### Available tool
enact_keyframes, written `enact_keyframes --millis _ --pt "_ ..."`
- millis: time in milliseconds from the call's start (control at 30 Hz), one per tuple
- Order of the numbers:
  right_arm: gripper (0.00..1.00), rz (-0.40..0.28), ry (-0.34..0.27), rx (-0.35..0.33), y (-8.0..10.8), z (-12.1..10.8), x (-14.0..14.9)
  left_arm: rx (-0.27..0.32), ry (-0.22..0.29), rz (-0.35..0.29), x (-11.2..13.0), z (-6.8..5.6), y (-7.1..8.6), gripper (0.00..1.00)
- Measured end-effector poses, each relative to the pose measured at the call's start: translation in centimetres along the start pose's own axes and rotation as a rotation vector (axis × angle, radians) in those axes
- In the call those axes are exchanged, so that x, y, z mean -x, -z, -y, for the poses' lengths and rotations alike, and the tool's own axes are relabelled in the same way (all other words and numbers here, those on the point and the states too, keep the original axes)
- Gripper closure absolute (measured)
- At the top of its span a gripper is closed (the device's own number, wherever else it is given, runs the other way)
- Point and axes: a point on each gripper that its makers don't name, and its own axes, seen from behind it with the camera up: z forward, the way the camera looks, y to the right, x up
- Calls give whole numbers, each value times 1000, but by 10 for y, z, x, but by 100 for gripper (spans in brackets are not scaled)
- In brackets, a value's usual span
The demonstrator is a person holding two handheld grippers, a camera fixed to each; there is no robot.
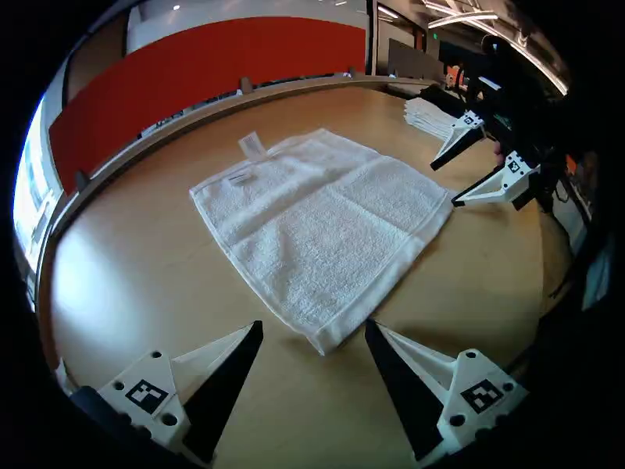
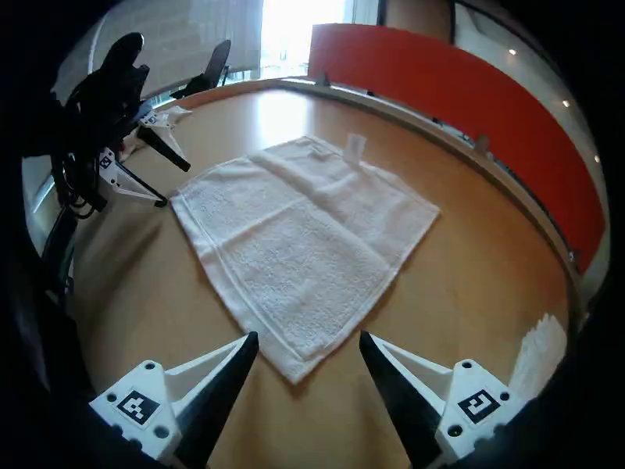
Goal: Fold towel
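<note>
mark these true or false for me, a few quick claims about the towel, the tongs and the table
1. The white towel lies spread out on the wooden table. True.
2. The left tongs are shut on a towel corner. False: they stand open, with the near corner lying on the table just ahead of the gap between their fingers.
3. A small tag sticks out from the towel's far edge. True.
4. The panel behind the table is blue. False: it is red.
5. The right tongs are open, pointing at another corner of the towel. True.
</note>
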Motion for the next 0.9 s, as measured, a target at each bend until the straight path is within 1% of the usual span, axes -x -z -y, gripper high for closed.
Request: enact_keyframes --millis 267,400,633,800,900 --pt "1 31 14 -28 -1 3 7 17 -1 38 6 -4 -8 3" --pt "1 31 9 -37 -1 4 8 20 -4 41 5 -4 -9 3" --pt "8 38 -22 -63 -1 6 11 16 2 45 6 -5 -10 4" --pt "14 36 -18 -67 -1 8 11 15 2 51 6 -5 -10 5" --pt "19 36 -18 -69 -1 9 11 17 2 57 6 -6 -10 10"
